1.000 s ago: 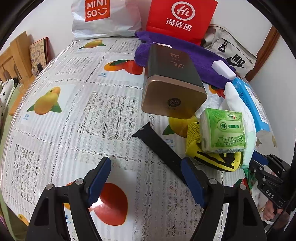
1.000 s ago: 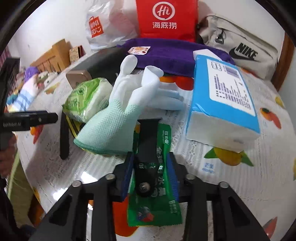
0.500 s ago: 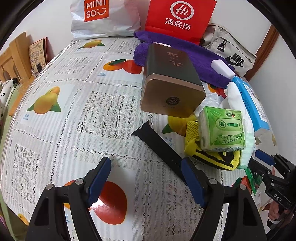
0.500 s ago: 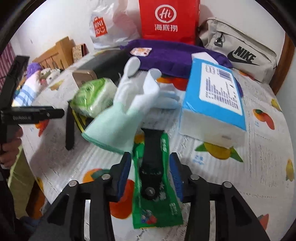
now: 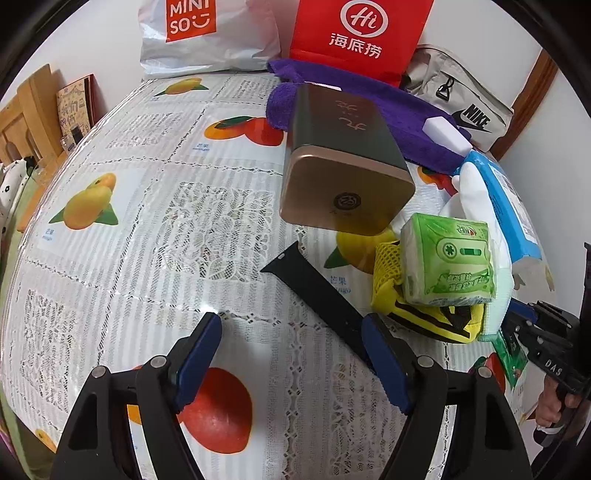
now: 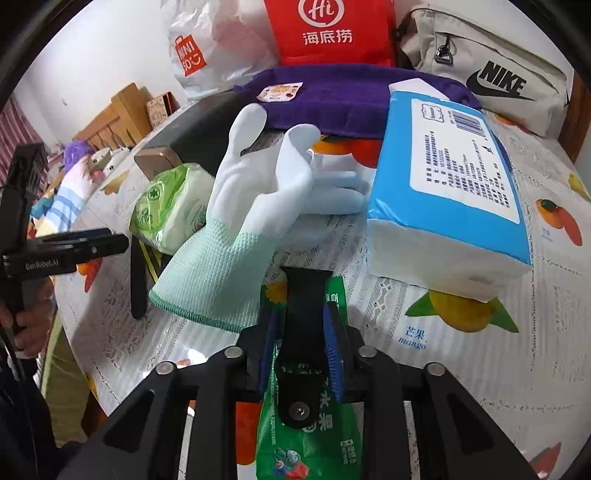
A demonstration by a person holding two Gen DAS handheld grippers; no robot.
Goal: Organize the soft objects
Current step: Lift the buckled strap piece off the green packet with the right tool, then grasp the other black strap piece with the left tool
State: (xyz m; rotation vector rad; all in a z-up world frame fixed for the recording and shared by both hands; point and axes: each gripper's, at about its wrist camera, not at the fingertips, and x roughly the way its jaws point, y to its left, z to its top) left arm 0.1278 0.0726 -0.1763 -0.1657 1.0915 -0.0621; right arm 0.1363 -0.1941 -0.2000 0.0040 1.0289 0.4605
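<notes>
Right gripper (image 6: 301, 343): blue-padded fingers (image 6: 334, 354) drawn in narrow, closed on a short black strap (image 6: 301, 332) that lies lengthwise on a green snack packet (image 6: 306, 424); the packet lies flat on the tablecloth (image 6: 461, 387) beneath the gripper. Just beyond and left of the strap's far end, a white and mint glove (image 6: 236, 236) rests with its cuff toward the camera and two fingers standing upright. Left of the glove lies a green tissue pack (image 6: 170, 206); right of it, a blue tissue pack (image 6: 447, 184). Farther back: a purple towel (image 6: 351, 96), a red Hi bag (image 6: 332, 29) and a grey Nike bag (image 6: 487, 70).

Left gripper (image 5: 291, 347): fingers spread wide, holding nothing, hovering over the fruit-print tablecloth (image 5: 147, 221). A long black strap (image 5: 317, 295) runs diagonally from the cloth's middle to behind the right finger (image 5: 384, 358). Right of it, the green tissue pack (image 5: 448, 258) sits atop a yellow mesh item (image 5: 424, 314), with the glove (image 5: 476, 199) and blue tissue pack (image 5: 509, 206) behind. Beyond the strap, a bronze tin (image 5: 347, 166) lies on its side, its far end on the purple towel (image 5: 413, 125). At the far edge: a Miniso bag (image 5: 199, 33), the red Hi bag (image 5: 358, 33) and the Nike bag (image 5: 461, 99). The right gripper (image 5: 532, 325) appears at the right edge.
</notes>
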